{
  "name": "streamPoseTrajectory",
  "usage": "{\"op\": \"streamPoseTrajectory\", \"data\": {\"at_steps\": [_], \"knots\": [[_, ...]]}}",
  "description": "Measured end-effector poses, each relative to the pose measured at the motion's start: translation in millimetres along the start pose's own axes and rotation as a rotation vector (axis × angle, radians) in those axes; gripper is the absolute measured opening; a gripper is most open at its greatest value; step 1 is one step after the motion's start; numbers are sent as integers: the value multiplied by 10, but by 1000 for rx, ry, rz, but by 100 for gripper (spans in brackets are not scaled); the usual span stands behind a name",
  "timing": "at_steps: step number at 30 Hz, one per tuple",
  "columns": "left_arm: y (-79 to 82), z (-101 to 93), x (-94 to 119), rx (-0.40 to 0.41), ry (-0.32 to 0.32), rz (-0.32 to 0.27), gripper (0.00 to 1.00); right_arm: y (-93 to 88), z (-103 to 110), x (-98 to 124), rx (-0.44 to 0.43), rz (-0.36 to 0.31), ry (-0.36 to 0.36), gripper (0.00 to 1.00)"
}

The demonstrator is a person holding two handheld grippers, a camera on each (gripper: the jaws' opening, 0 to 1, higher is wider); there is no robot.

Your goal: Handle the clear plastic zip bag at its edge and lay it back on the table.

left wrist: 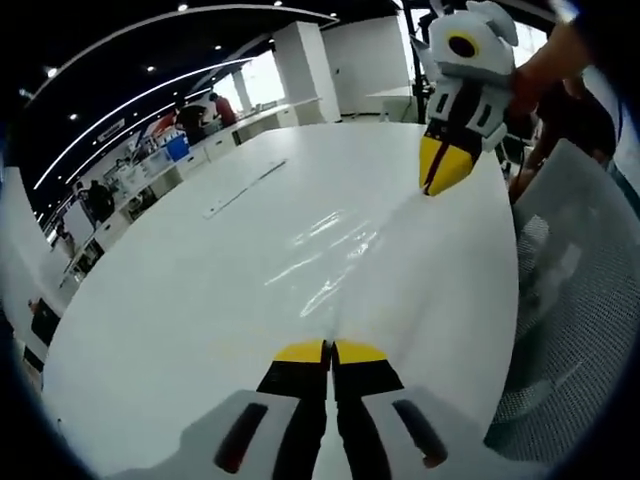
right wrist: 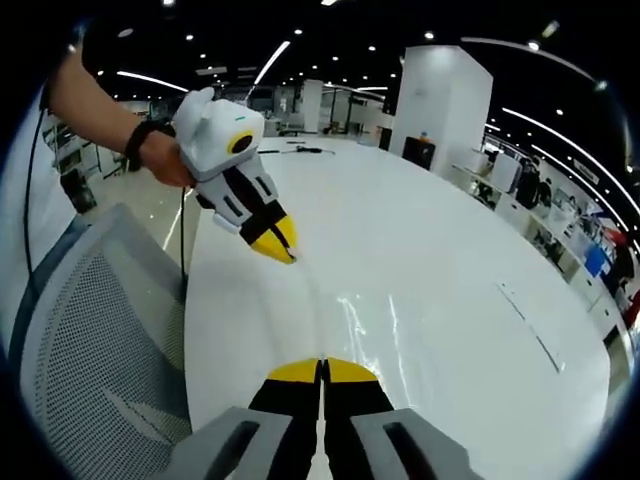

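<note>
The clear plastic zip bag (left wrist: 345,250) stretches taut over the white table (left wrist: 150,300), showing mainly as glare streaks. In the left gripper view my left gripper (left wrist: 330,352) is shut on the bag's near edge, its yellow tips pressed together. My right gripper (left wrist: 445,168), held by a hand, pinches the far edge. In the right gripper view my right gripper (right wrist: 322,370) is shut on the bag (right wrist: 345,320). The left gripper (right wrist: 277,245) grips the opposite end, also hand-held. The bag's outline is hard to see.
A grey mesh chair (left wrist: 570,300) stands at the table's edge (right wrist: 90,330). A thin pale strip (left wrist: 245,188) lies further out on the table (right wrist: 450,230). People and desks (left wrist: 190,125) line the far side, and a white pillar (right wrist: 440,95) stands behind.
</note>
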State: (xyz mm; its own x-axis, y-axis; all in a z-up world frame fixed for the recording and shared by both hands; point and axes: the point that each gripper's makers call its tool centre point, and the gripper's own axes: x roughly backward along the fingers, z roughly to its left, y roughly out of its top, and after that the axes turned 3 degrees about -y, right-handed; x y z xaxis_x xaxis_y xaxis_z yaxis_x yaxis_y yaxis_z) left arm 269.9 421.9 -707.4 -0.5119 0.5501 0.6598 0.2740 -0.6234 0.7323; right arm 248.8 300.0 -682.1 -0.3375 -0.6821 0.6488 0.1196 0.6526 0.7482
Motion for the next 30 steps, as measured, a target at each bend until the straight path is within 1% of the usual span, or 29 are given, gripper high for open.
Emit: {"op": "streamPoseTrajectory", "data": {"at_steps": [7,13,17,20,24,28,29,30], "knots": [[-7,25,0,20,6,-3,0,-39,-11,-12,-15,1,-7,0],[41,27,22,24,15,-12,0,-94,13,-46,-24,12,-7,0],[73,5,40,17,10,-11,0,-139,0,-68,-11,24,-13,0],[79,-18,36,4,-1,-3,0,-111,-3,-65,-15,18,-18,2],[109,-56,37,12,-11,-3,0,-53,1,-80,9,15,-15,6],[133,-73,25,11,-18,-6,0,76,10,-89,40,0,-17,7],[141,-81,23,13,-21,-9,0,133,10,-95,48,-10,-18,7],[157,-104,23,10,-27,-8,0,147,11,-97,51,-12,-19,7]]}}
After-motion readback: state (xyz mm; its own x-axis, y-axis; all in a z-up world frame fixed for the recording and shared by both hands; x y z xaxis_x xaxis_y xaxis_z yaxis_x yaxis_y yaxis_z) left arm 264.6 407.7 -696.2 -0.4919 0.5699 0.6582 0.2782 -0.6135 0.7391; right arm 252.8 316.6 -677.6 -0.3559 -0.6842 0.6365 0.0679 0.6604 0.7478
